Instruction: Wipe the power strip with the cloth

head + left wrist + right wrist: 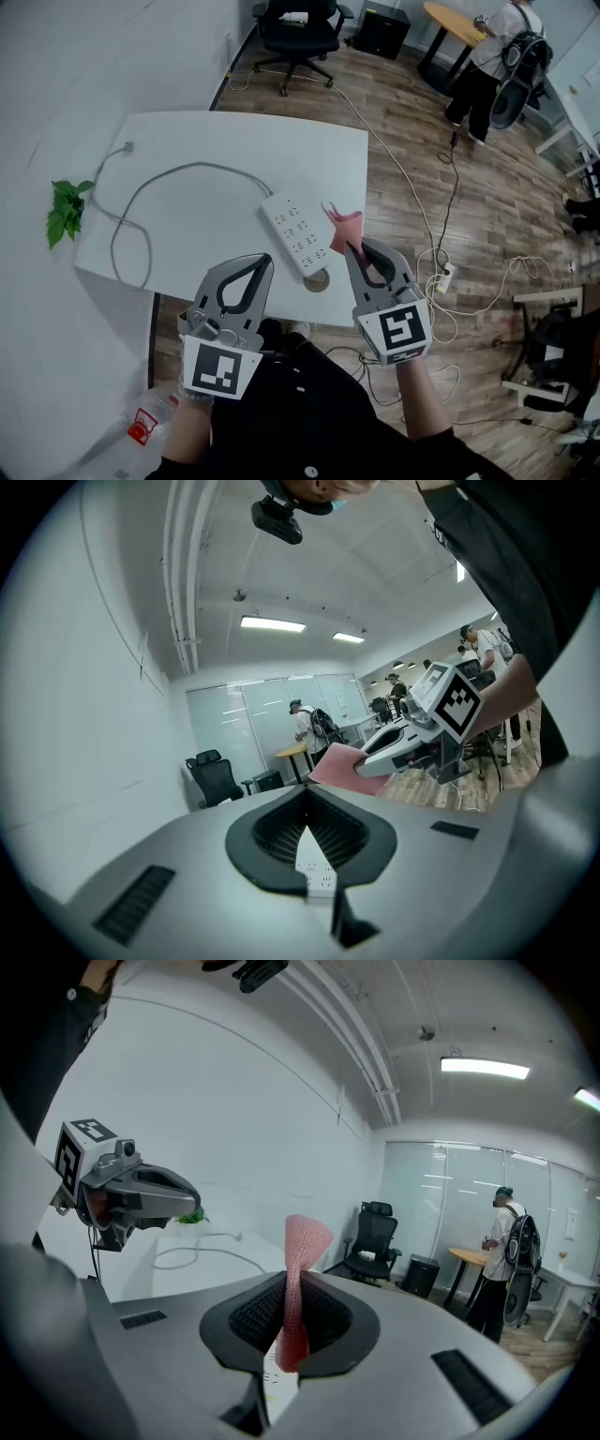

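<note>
A white power strip lies on the white table near its front right edge, with a grey cable looping off to the left. My right gripper hovers just right of the strip's near end, shut on a pink cloth that sticks up past its tips. In the right gripper view the cloth is pinched between the pads, upright and twisted. My left gripper sits near the table's front edge, left of the strip, shut and empty. The strip shows below its closed jaws.
A round cable hole sits at the table's front edge, close to the strip. A green plant hangs at the left wall. An office chair stands beyond the table. Cables and a floor socket lie on the right, where a person stands.
</note>
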`<state>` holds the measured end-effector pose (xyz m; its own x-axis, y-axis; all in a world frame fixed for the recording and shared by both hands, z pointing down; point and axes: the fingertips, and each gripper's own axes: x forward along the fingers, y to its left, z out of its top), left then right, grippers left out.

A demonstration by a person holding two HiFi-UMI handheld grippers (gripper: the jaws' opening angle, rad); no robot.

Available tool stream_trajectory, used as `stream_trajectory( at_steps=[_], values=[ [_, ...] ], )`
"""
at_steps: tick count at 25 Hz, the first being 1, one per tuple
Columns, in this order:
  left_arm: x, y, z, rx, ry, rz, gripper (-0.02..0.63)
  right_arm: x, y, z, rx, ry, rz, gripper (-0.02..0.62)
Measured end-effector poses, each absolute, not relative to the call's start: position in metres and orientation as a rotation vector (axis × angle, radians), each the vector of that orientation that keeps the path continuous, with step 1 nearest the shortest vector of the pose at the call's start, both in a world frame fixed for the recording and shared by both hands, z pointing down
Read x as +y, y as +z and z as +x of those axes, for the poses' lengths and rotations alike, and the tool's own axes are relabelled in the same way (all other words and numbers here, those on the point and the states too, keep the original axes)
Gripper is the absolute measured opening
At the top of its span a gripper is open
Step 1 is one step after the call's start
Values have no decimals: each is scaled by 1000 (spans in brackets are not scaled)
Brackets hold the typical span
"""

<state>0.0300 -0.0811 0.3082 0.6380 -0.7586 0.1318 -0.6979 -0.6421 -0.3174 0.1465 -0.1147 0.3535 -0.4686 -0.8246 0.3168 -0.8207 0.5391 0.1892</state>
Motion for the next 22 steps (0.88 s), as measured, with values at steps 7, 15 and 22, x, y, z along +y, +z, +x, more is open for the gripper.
stream_trajectory(
  at_steps=[7,15,22],
  values=[
    [-94,308,19,1200,-373,-2607,14,-147,369,139,-2382,-41,1297,51],
    [-106,312,0,1268,-387,-2586,14,-185,396,131,-2332,-56,1196,51],
    [-113,317,-14,1321,-402,-2584,14,-212,422,118,-2299,-66,1113,51]
  ],
)
